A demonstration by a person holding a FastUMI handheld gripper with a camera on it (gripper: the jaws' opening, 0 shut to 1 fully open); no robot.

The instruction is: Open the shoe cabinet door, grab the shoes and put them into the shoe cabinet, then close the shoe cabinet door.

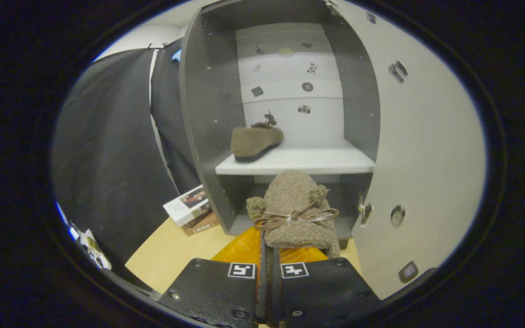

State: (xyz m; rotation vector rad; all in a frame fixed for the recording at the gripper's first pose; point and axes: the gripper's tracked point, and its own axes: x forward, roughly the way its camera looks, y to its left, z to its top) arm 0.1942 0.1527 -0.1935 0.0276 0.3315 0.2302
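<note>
My gripper (pixel 268 255) is shut on a fuzzy brown shoe (pixel 296 209) with a thin bow, pinching its edge so the shoe hangs just ahead of the fingers. The shoe is held in front of the grey shoe cabinet (pixel 198 114), below the level of its white shelf (pixel 299 161). A second matching brown shoe (pixel 254 142) rests on the left part of that shelf. The cabinet door (pixel 422 150) stands swung open to the right of the held shoe, with a round knob (pixel 397 215) on it.
A stack of books (pixel 192 209) lies on the wooden floor against the cabinet's left foot. Black cloth hangs to the left of the cabinet. An orange object (pixel 244 248) lies on the floor under the held shoe.
</note>
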